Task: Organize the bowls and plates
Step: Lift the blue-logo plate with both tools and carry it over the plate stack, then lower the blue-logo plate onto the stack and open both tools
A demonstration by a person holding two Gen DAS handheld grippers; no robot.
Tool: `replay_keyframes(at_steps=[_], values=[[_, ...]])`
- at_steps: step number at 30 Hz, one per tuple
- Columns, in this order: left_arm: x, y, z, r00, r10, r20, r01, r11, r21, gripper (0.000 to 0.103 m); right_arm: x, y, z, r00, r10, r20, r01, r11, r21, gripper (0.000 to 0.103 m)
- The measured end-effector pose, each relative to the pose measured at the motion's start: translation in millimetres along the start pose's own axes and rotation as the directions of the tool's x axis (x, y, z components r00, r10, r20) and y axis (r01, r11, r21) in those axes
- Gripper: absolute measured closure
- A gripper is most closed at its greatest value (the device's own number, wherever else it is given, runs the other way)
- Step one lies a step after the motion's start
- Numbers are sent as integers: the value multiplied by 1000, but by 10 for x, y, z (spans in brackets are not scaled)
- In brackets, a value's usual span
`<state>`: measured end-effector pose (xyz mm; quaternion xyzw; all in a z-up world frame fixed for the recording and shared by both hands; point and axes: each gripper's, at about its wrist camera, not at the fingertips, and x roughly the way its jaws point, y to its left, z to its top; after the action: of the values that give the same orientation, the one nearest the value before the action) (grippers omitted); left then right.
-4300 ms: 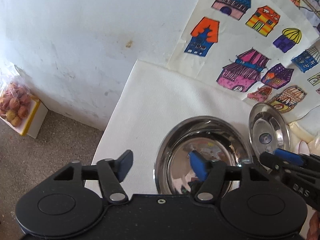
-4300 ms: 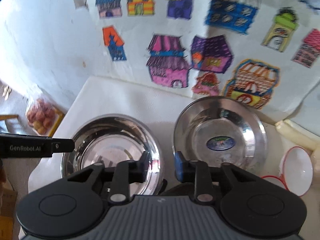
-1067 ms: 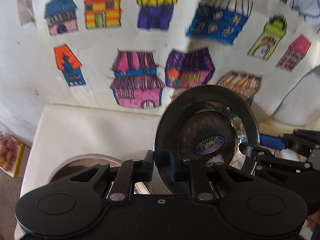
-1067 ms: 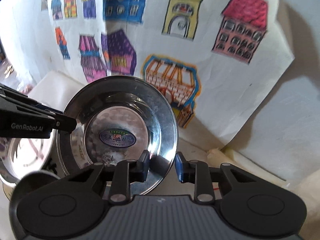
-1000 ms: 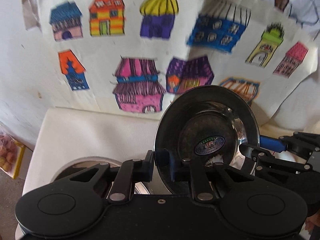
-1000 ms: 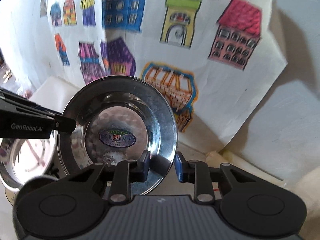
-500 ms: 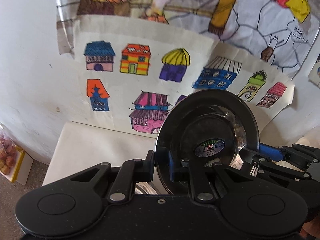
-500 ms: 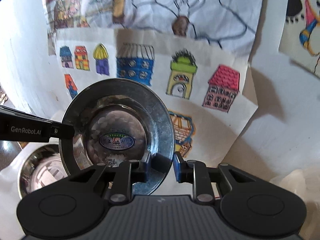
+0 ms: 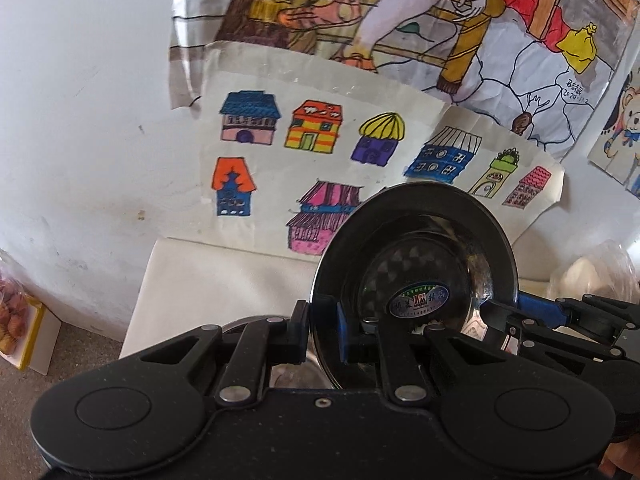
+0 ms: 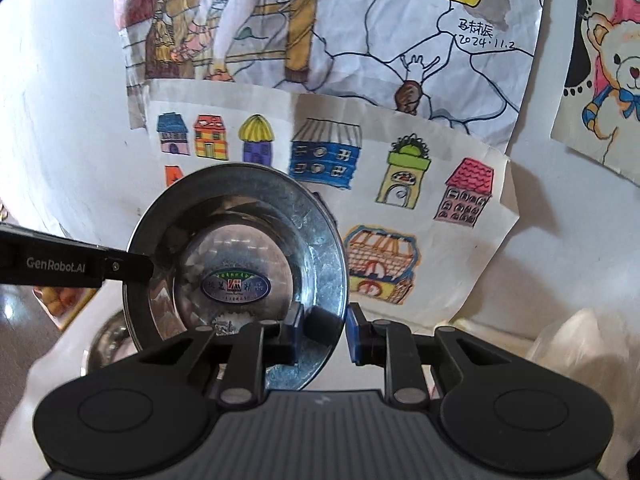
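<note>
We pinch one steel plate (image 9: 416,272) by opposite rims: left gripper (image 9: 323,330) and right gripper (image 10: 322,334) both clamped on it, holding it tilted above the steel bowl (image 10: 108,342) on the white table (image 9: 224,280).

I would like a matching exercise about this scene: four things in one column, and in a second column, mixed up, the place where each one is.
Things:
1. steel plate
2. steel bowl
3. box with a yellow edge
4. drawing of houses

Places:
A. on the floor
B. stuck on the wall
C. held up in the air, tilted
D. resting on the white table

Pairs: 1-C, 2-D, 3-A, 4-B
</note>
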<state>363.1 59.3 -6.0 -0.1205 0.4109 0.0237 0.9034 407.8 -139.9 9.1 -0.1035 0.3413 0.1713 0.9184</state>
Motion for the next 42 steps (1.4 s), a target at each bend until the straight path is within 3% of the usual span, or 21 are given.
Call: replay_keyframes(at_steps=[16, 27, 42], values=[[-51, 562, -161, 998, 10, -69, -10, 1000, 0, 87, -12, 596, -150, 998, 13, -54, -12, 1000, 19, 79], [151, 892, -258, 989, 30, -143, -31, 1000, -4, 86, 189, 889, -249, 992, 41, -120, -37, 999, 34, 79], [436, 1008, -309, 971, 55, -233, -46, 998, 44, 85, 421, 1062, -380, 977, 54, -208, -40, 996, 74, 78]])
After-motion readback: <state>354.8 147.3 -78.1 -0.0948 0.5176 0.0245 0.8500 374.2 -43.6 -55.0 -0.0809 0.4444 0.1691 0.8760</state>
